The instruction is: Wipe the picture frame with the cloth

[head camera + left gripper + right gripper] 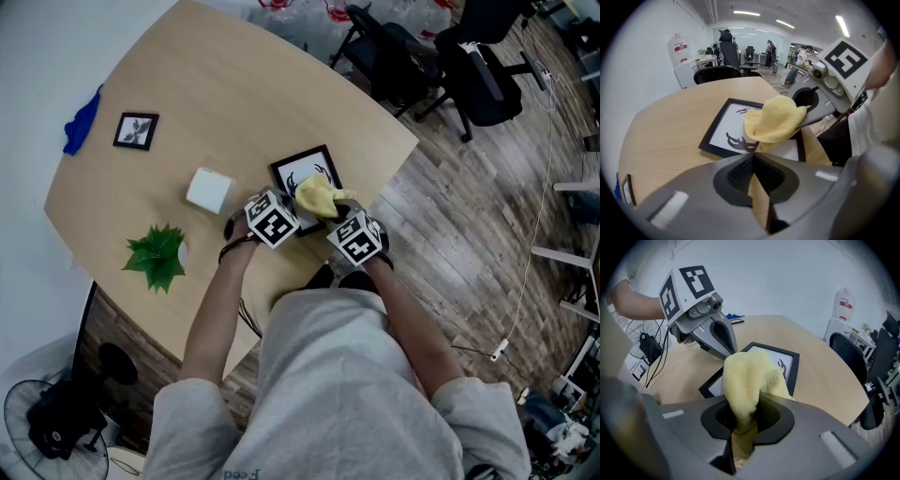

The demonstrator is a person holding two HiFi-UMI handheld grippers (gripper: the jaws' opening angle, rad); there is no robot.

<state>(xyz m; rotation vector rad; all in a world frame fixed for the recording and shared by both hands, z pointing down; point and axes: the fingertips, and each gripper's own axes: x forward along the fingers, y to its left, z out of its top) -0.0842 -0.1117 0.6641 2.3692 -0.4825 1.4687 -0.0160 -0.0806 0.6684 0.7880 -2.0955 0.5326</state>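
Field notes, both tongs over the near part of the table (234, 94).

- Right tongs (743, 423): closed on the yellow cloth (747, 378). 1 end of it is pinched between the jaws, and the rest stands up in a rounded bunch in front of them.
- Left tongs (753, 155): jaws together, nothing between them. Their tip is down at the near edge of the picture frame (302, 171). I cannot tell whether it presses on the frame.
- The picture frame is black with a white picture bearing a dark antler-like figure. It lies flat on the table close to the edge nearest the person.
- From the left gripper view, the cloth hangs over the picture face, with its lower fold touching the glass near the dark figure.
- The 2 tongs sit just beside each other over the frame, left one to the left of the cloth.
- Elsewhere on the table, well apart from the frame:
  - a white box (208, 189)
  - a green plant (157, 255)
  - a small frame (136, 130)
  - a blue cloth (82, 122) at the far left edge
- On the wooden floor beyond the table stand black chairs (469, 66).
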